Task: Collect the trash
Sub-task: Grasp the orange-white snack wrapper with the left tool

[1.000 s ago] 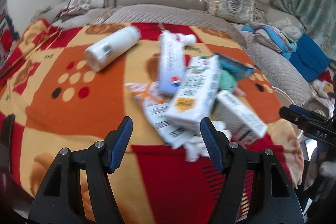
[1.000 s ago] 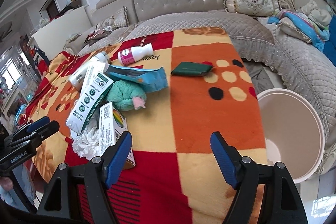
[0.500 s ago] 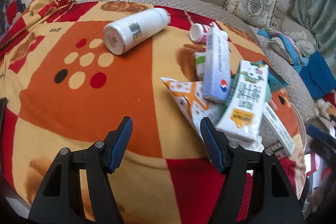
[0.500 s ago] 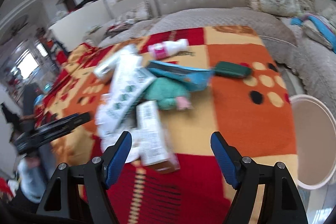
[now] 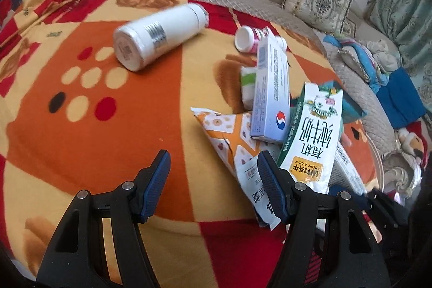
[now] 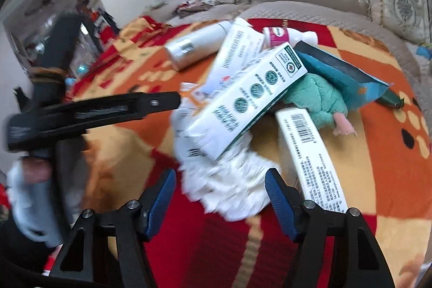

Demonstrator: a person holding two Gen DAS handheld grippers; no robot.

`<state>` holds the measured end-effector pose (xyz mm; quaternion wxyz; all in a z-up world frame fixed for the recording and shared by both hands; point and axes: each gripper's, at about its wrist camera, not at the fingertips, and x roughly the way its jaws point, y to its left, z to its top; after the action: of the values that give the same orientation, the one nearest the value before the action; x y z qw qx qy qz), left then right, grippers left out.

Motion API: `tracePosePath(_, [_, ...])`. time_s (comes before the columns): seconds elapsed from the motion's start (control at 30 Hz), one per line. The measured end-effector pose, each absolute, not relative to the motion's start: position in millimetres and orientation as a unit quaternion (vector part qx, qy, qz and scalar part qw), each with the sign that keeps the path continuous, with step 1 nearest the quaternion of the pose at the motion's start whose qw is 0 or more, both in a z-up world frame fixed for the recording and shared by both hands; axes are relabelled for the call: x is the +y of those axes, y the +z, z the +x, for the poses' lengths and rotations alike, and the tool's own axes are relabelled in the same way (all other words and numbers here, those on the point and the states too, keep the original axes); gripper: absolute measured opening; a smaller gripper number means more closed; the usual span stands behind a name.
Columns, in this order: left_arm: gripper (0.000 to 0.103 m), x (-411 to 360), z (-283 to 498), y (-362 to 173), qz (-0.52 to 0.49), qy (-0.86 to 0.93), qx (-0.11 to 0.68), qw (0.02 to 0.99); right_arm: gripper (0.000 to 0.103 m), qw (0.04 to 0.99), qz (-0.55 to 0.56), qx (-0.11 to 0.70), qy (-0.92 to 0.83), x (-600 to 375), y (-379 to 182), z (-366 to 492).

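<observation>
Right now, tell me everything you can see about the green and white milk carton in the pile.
The milk carton is a tall white box with green edges, a cow drawing, Chinese lettering and a yellow "ADOPT A COW" panel. It looks like coated paperboard. It lies flat and slanted on top of the pile, resting on crumpled white tissue, a long white and purple box and a teal plush toy.

Fuzzy fleece blanket (image 5: pixel 81 142), crumpled white tissue (image 6: pixel 232 180)

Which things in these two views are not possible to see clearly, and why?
- Tissue, right wrist view: motion blur, and the milk carton covers its far part.
- Long box, left wrist view: mostly under the carton.
- Snack bag, left wrist view: its right part is under the boxes.
</observation>
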<state>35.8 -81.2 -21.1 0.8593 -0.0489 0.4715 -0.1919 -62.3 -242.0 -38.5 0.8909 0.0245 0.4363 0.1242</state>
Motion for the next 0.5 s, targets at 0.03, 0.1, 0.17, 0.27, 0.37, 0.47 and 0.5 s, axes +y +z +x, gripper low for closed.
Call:
tracePosePath(0.03, [0.066, -83.7, 38.4, -24.6, -0.049, -0.192, 0.476, 0.857, 0.067, 0.894, 0.014, 0.430, 0.123, -240.5, -38.6, -59.9])
tracePosePath(0.1, [0.066, -87.0, 42.8, -30.2, -0.052, -0.193, 0.485, 0.851, 0.067, 0.893, 0.004, 0.434, 0.119, -239.7, -39.1, -57.0])
tracePosePath(0.17, [0.066, -88.4, 46.3, -34.6, -0.060, -0.195, 0.491, 0.847, 0.067, 0.890, -0.005, 0.438, 0.130, -233.9, -38.5, -59.5])
tracePosePath(0.27, [0.066, -92.7, 51.8, -39.5, -0.072, -0.199, 0.497, 0.841, 0.067, 0.889, -0.033, 0.438, 0.127, -228.6, -42.1, -61.6])
tracePosePath(0.37, [0.066, -100.1, 53.8, -43.8, -0.066, -0.200, 0.499, 0.841, 0.064, 0.893, -0.042, 0.432, 0.117, -233.5, -45.6, -57.7])
tracePosePath(0.47, [0.066, -103.1, 54.6, -43.9, -0.061, -0.197, 0.496, 0.843, 0.061, 0.888, -0.052, 0.440, 0.127, -226.8, -41.7, -59.6])
tracePosePath(0.5, [0.066, -103.0, 55.9, -44.2, -0.061, -0.196, 0.496, 0.844, 0.061, 0.889, -0.056, 0.436, 0.132, -224.1, -39.5, -63.7])
